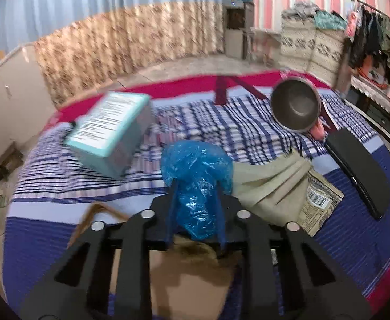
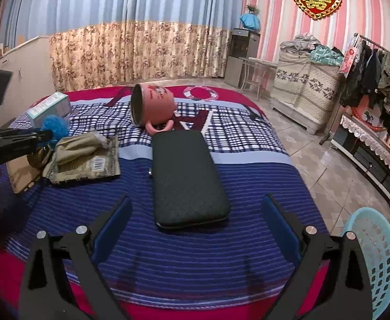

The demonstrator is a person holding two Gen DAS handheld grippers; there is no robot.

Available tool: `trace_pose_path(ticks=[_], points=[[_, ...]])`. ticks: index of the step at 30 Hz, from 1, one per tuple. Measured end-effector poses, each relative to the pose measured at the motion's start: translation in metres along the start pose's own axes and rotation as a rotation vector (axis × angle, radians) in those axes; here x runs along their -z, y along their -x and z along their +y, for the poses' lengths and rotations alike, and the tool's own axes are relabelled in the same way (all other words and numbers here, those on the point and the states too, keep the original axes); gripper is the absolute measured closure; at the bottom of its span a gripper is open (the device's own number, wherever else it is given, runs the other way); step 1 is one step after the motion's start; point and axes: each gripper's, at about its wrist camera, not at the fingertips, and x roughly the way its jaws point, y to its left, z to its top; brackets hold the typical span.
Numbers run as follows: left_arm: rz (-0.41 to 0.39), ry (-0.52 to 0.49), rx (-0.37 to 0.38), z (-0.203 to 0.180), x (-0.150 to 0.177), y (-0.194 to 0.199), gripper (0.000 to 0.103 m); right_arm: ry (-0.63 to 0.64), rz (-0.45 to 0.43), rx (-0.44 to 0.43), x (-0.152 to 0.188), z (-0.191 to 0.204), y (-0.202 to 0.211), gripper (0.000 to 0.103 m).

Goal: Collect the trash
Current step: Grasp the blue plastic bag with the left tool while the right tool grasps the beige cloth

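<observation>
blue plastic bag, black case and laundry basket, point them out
blue plastic bag [image 1: 197, 176], left wrist view, crumpled middle
black case [image 2: 187, 176], right wrist view, quilted top
laundry basket [image 2: 381, 256], right wrist view, perforated wall

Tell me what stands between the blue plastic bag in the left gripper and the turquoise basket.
The blue plastic bag is far left on the bed; the basket stands off its right edge. The black case lies between them.

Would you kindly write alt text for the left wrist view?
The left gripper is shut on a crumpled blue bag above a striped bedspread. A teal box lies to the left; a tipped pot, wrappers and a black case lie to the right.
</observation>
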Motion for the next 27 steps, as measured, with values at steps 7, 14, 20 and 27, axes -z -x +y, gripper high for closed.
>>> trace_pose_path(ticks=[7, 14, 20, 27], points=[[-0.132, 0.070, -0.089, 0.051, 0.031, 0.063, 0.080, 0.032, -0.018, -0.056, -0.015, 0.028, -0.001, 0.008], [-0.105, 0.216, -0.160, 0.111, 0.060, 0.049, 0.080, 0.132, -0.024, -0.126, -0.039, 0.088, -0.022, 0.008], [-0.071, 0.284, -0.131, 0.123, 0.065, 0.038, 0.080, 0.126, 0.034, -0.221, -0.051, 0.122, -0.064, 0.008], [-0.070, 0.265, -0.139, 0.119, 0.066, 0.035, 0.080, 0.117, 0.116, -0.281, -0.060, 0.155, -0.099, 0.036]])
